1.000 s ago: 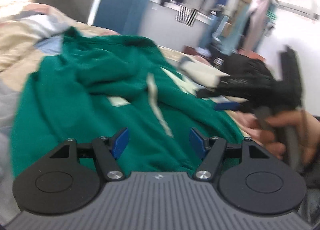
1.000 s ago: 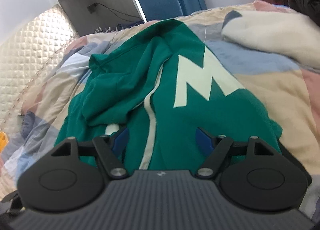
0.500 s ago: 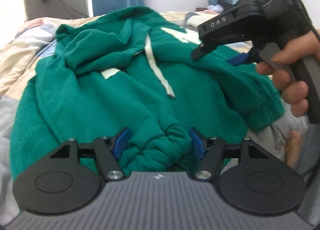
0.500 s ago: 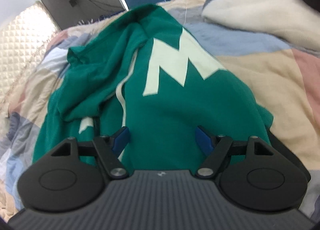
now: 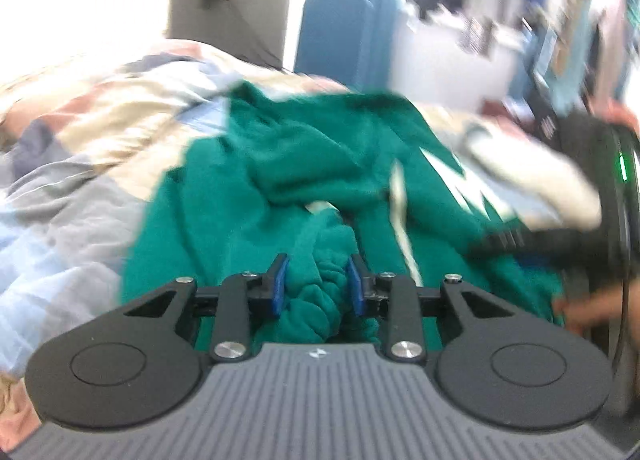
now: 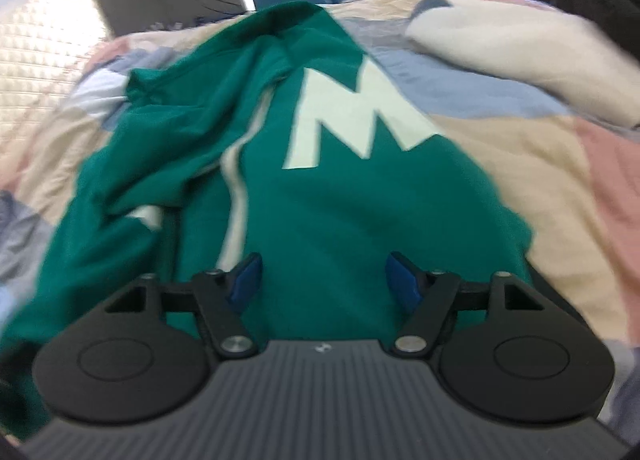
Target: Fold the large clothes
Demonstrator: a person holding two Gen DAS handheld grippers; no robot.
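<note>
- The green hoodie [image 6: 332,196] lies crumpled on the bed [image 6: 540,164], on a patchwork quilt of pink, tan and blue.
- Only the left wrist view shows the bunched green cuff [image 5: 320,280]. It sits between the blue pads of the left claw [image 5: 316,286]. The claw is closing, and the pads seem to press on the cuff.
- That view also shows the right claw's dark body [image 5: 560,236] at the right edge, with a small green light, and a bit of a hand. It is blurry.
- Only the right wrist view shows the big pale letter "M" [image 6: 352,116] on the hoodie, and the pale drawstring [image 6: 236,180] beside it.
- The right claw [image 6: 324,280] is over the hoodie. Its pads are wide apart but closing a little, and they grip nothing.
- A cream blanket [image 6: 520,44] lies at the far right of the bed.
</note>
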